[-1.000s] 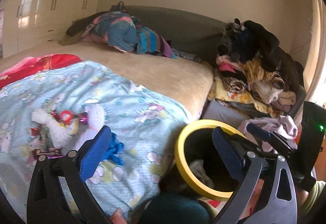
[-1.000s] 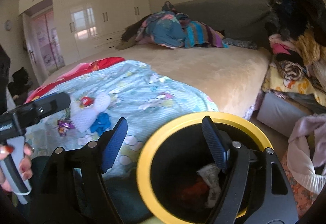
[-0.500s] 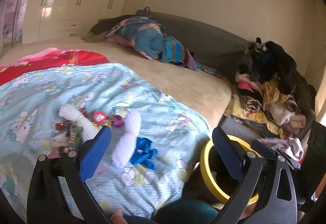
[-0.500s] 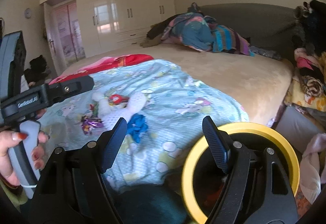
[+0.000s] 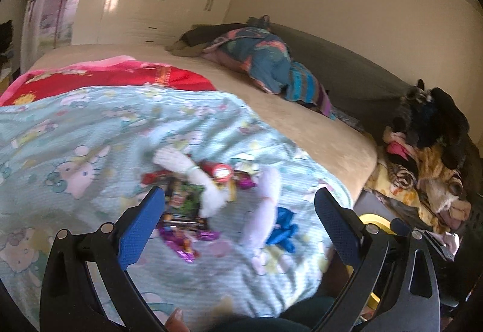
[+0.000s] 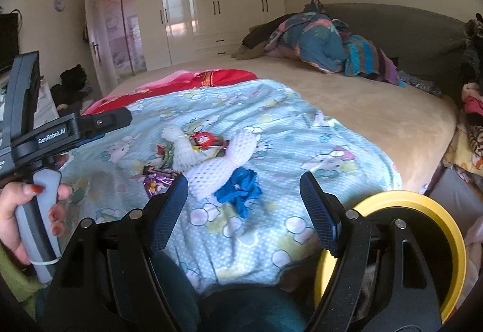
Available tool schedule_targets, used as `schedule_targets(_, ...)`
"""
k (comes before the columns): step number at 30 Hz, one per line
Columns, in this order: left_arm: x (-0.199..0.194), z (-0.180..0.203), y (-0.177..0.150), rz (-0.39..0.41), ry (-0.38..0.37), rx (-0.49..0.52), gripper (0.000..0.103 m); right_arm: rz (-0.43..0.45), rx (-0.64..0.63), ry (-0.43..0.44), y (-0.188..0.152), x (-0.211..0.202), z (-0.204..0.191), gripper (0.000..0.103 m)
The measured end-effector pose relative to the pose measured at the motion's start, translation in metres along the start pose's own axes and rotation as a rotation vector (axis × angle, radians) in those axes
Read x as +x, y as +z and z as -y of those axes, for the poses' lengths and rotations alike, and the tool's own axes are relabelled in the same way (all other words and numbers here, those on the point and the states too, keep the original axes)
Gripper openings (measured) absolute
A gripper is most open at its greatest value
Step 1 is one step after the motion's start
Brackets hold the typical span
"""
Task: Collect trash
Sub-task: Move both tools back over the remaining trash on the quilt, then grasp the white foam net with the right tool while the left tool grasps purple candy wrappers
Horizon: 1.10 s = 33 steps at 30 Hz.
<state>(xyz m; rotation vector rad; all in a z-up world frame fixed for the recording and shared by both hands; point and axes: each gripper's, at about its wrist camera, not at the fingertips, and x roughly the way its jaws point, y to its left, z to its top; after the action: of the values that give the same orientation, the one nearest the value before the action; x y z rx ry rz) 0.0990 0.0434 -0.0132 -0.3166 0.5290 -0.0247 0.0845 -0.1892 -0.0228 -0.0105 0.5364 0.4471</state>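
Purple foil wrappers lie on the blue quilt between your left gripper's spread, empty fingers. Your right gripper, likewise released, frames the blue scrap; the yellow-rimmed bin sits beside its right finger.

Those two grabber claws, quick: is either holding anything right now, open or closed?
Left gripper: open, holding nothing, aimed at the wrappers on the blanket.
Right gripper: open, holding nothing, above the blue scrap.

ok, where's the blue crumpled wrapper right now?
Blue wrapper lies on the Hello Kitty blanket, against the white foam net, left of the yellow-rimmed bin.
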Motion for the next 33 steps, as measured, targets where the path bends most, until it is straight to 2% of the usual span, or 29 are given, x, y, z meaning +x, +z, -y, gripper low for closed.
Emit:
schedule_targets(9,0.002,-0.055,-0.004,-0.026,0.086,-0.090,0.096,-0.041,-0.040,0.041,0.008,0.029,-0.021,0.068)
schedule_targets(17,0.007,-0.090,-0.018,-0.079,0.128,-0.137,0.095,-0.085,-0.075,0.074,0.013,0.058,-0.040,0.068)
schedule_targets(19,0.011,-0.096,-0.022,-0.094,0.123,-0.149,0.089,-0.093,-0.079,0.074,0.014,0.065,-0.043,0.068)
schedule_targets(20,0.012,-0.097,-0.024,-0.103,0.121,-0.153,0.081,-0.098,-0.079,0.076,0.015,0.068,-0.044,0.068)
schedule_targets(22,0.018,-0.099,-0.028,-0.129,0.119,-0.160,0.077,-0.108,-0.081,0.075,0.015,0.075,-0.046,0.068)
schedule_targets(27,0.032,-0.096,-0.043,-0.201,0.060,-0.170,0.054,-0.132,-0.083,0.066,0.013,0.090,-0.047,0.068)
schedule_targets(30,0.043,-0.087,-0.052,-0.247,0.019,-0.155,0.049,-0.153,-0.070,0.069,0.011,0.098,-0.045,0.068)
schedule_targets(33,0.054,-0.078,-0.058,-0.288,-0.018,-0.134,0.049,-0.171,-0.061,0.071,0.008,0.106,-0.044,0.068)
